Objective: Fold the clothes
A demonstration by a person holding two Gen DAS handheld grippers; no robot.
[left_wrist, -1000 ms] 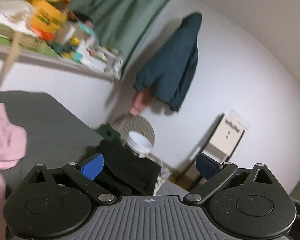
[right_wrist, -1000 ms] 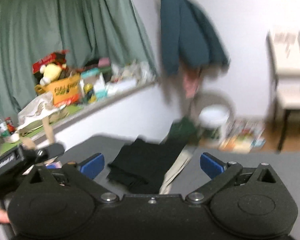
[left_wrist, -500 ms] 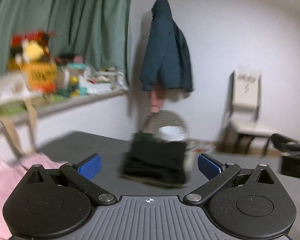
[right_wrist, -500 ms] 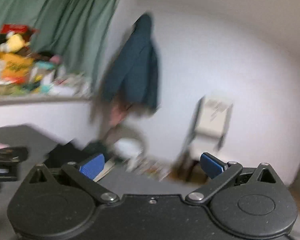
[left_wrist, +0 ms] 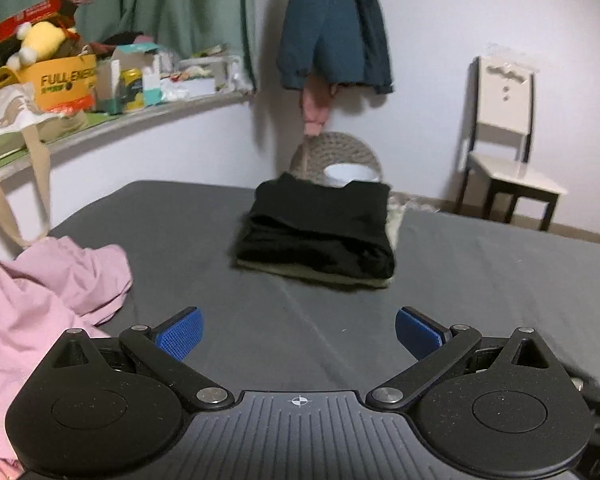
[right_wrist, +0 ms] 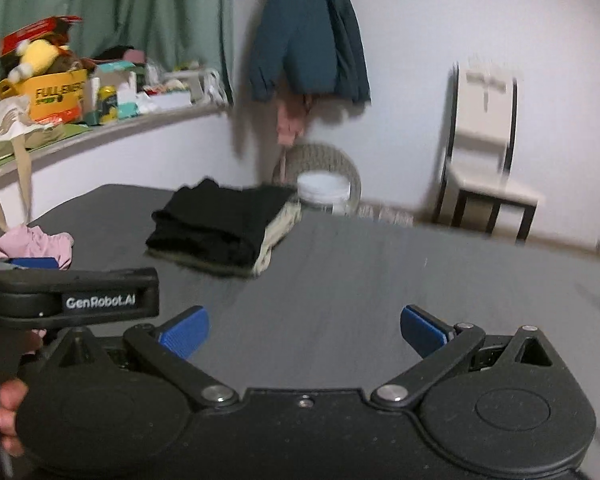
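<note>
A folded black garment (left_wrist: 320,232) lies on top of a folded beige one, forming a stack at the far side of the grey bed (left_wrist: 480,264). A crumpled pink garment (left_wrist: 40,300) lies at the left, just beside my left gripper (left_wrist: 298,334), which is open with nothing between its blue pads. The right wrist view shows the same stack (right_wrist: 220,224) further off to the left and the pink garment (right_wrist: 40,244) at the left edge. My right gripper (right_wrist: 304,334) is open and empty over bare sheet. The left gripper's body (right_wrist: 72,300) crosses that view's left side, held by a hand (right_wrist: 4,412).
A cluttered shelf (left_wrist: 100,80) with boxes and a plush toy runs along the left wall before a green curtain. A dark teal jacket (left_wrist: 332,24) hangs on the wall. Beyond the bed stand a woven basket (left_wrist: 336,156), a white bucket and a white chair (left_wrist: 504,136).
Both wrist cameras swung and levelled out to face the black stack straight on. The left gripper now hovers lower over the bed, next to the pink garment. Both grippers stayed open.
</note>
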